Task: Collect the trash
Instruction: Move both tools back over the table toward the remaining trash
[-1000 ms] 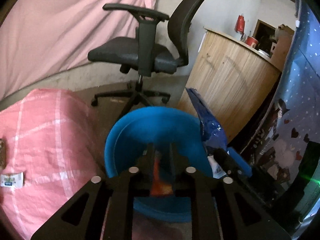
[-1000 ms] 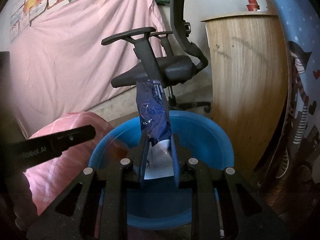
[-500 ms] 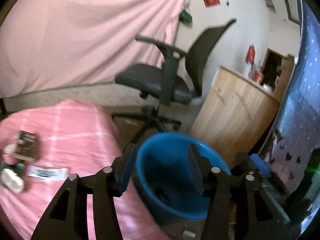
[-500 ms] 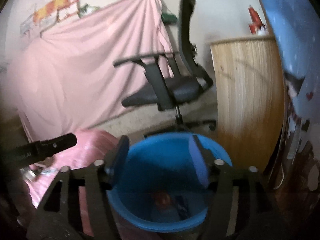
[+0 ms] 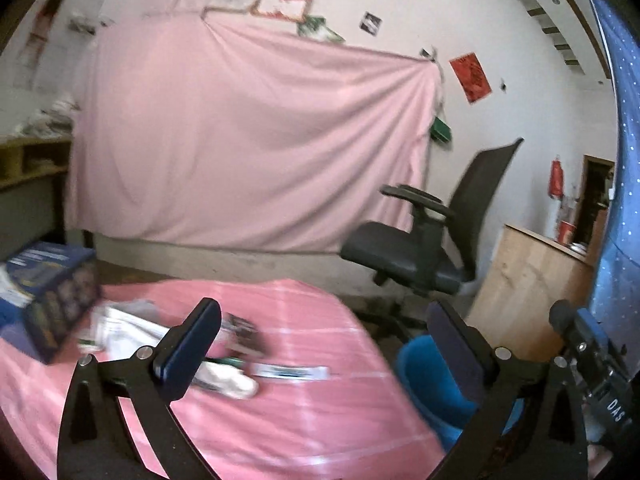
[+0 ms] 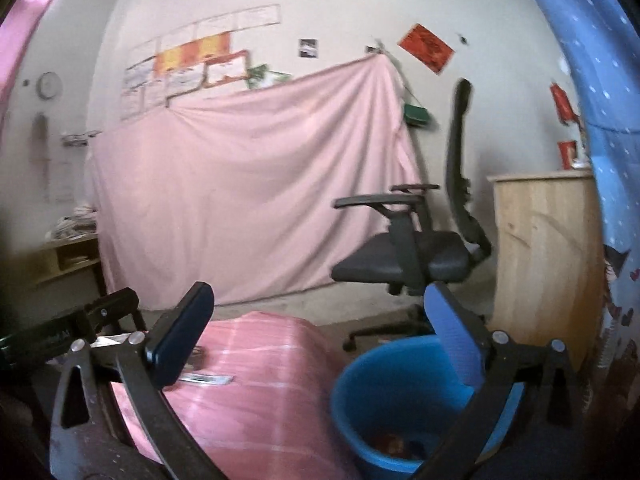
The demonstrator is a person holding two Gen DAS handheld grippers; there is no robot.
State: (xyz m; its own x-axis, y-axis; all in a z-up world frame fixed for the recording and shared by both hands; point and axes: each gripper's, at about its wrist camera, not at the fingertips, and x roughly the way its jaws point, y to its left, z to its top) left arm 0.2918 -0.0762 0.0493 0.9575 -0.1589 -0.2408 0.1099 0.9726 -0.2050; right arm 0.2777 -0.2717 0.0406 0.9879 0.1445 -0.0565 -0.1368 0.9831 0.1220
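While both grippers stand over the scene with nothing between their fingers, the left gripper has its jaws spread wide, having just been opening, and the right gripper likewise has its jaws far apart after just opening. A blue bucket sits on the floor just beside the right edge of the pink-covered table; at its bottom lie an orange-red scrap and something darker beside it, too dim to identify. Near the middle of the table a loose cluster of litter remains: a white crumpled piece, a long flat white packet and a small dark packet, all blurred. A blue printed box stands at the table's left edge. Beyond the bucket is a black office chair, with a wooden cabinet to its right and a pink sheet hung across the wall behind.
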